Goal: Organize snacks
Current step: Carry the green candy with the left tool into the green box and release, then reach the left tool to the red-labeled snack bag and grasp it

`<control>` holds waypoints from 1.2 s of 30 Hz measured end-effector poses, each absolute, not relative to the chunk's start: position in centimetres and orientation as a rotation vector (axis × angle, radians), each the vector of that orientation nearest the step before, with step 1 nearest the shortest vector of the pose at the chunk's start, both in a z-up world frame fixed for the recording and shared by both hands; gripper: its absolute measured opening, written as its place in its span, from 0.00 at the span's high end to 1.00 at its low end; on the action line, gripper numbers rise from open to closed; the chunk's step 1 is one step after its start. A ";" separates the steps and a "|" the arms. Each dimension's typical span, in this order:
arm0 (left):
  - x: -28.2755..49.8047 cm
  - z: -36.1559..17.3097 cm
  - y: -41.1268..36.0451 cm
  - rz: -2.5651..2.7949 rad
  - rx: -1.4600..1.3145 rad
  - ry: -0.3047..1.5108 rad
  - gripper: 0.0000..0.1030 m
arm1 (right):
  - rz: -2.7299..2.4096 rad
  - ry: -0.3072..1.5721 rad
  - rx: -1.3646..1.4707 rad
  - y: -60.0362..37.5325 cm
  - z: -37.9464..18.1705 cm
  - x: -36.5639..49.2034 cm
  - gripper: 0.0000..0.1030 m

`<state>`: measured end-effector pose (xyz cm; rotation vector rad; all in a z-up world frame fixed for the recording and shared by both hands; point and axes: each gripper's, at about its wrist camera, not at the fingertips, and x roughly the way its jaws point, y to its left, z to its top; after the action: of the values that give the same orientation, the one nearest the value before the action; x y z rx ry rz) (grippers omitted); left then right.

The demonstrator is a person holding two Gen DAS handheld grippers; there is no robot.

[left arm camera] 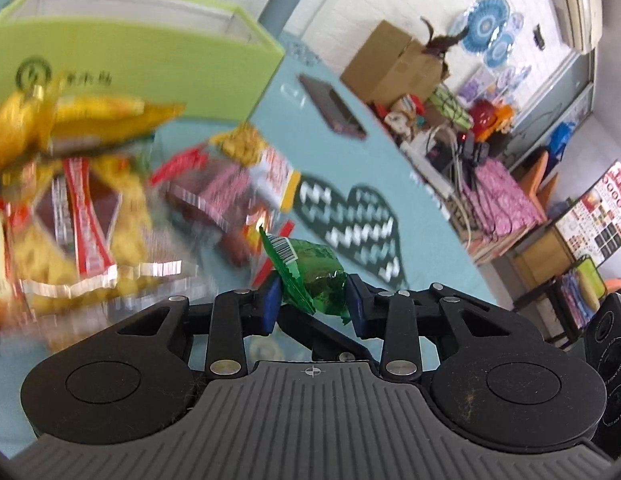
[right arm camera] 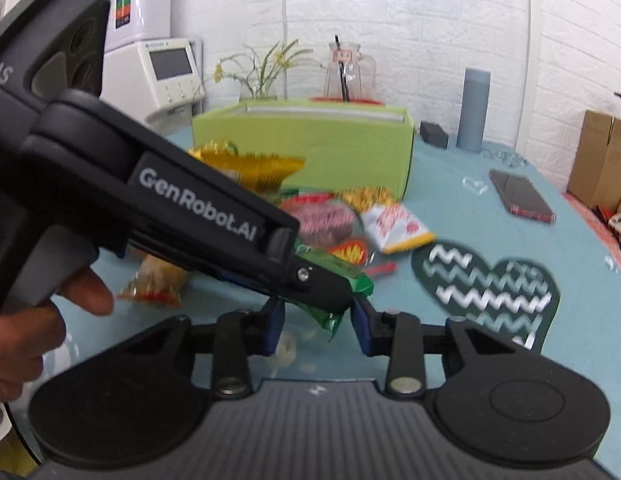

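The green foil candy packet [left arm camera: 310,276] sits pinched between the blue pads of the left hand-held gripper [left arm camera: 312,304], lifted above the teal table [left arm camera: 410,208] on the near side of the lime-green storage box [left arm camera: 130,44]. It looks very light, crinkly and slippery, with a small lump inside and thin serrated end seals; holding it across the filled middle seems safer than by a flimsy edge, and a firm squeeze should do it no harm. In the right wrist view the right hand-held gripper [right arm camera: 318,328] has its jaws parted, the packet's lower tail hanging between the pads; whether they touch it I cannot tell. One green packet is in hand. In front of the box lies a loose heap of snack packets [right arm camera: 334,216], roughly half a dozen, too blurred to count exactly. One box, one dark phone-like slab [right arm camera: 522,196] to the right of the box.
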<state>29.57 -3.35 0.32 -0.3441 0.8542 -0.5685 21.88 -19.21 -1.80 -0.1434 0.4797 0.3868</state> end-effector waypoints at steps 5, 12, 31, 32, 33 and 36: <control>34.0 5.6 -3.0 -0.546 -0.306 0.723 0.87 | 0.403 0.358 -0.227 -18.0 2.8 27.6 0.62; 44.1 9.4 -1.5 -0.455 -0.268 0.625 0.87 | 0.456 0.325 -0.221 -16.0 6.8 39.5 0.59; 38.5 6.8 2.0 -0.477 -0.355 0.662 0.47 | 0.527 0.464 -0.089 -19.7 1.4 33.3 0.39; 37.0 6.1 1.9 -0.487 -0.372 0.684 0.47 | 0.546 0.505 -0.054 -19.7 0.2 32.6 0.39; 35.8 5.4 1.8 -0.496 -0.392 0.709 0.48 | 0.558 0.539 -0.034 -19.6 -0.9 32.0 0.39; 33.6 3.3 1.2 -0.495 -0.439 0.776 0.49 | 0.561 0.580 -0.022 -18.7 -2.7 30.9 0.39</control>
<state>33.60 1.25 3.25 -0.4387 0.7755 -0.4950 30.88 -18.74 -2.75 -0.0224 0.5803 0.5609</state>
